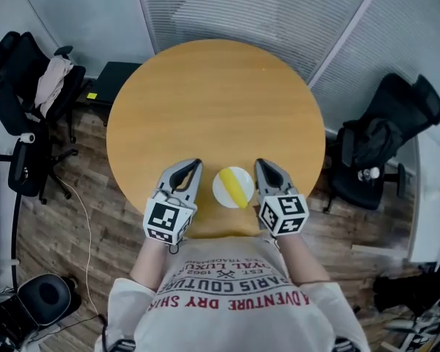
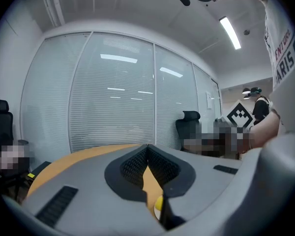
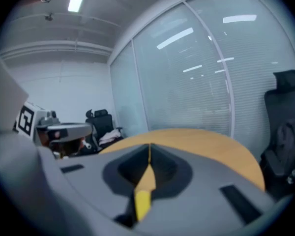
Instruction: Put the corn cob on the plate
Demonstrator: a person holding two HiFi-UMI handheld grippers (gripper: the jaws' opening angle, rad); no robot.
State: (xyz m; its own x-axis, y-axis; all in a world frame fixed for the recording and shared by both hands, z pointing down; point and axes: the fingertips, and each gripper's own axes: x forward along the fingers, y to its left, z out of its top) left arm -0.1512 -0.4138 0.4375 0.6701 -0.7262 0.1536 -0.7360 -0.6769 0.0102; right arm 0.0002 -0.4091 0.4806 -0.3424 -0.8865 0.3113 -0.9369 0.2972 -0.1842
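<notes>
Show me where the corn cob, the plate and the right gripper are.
corn cob (image 1: 236, 189), head view, middle of the yellow cob.
plate (image 1: 218, 191), head view, bare white part left of the cob.
right gripper (image 1: 261, 164), head view, tips of its shut jaws.

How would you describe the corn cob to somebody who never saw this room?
Find the round wooden table in the middle of the room. At its near edge, between the left gripper and the right gripper, sits a white plate; the corn cob lies on it, the only yellow thing on the table.
</notes>
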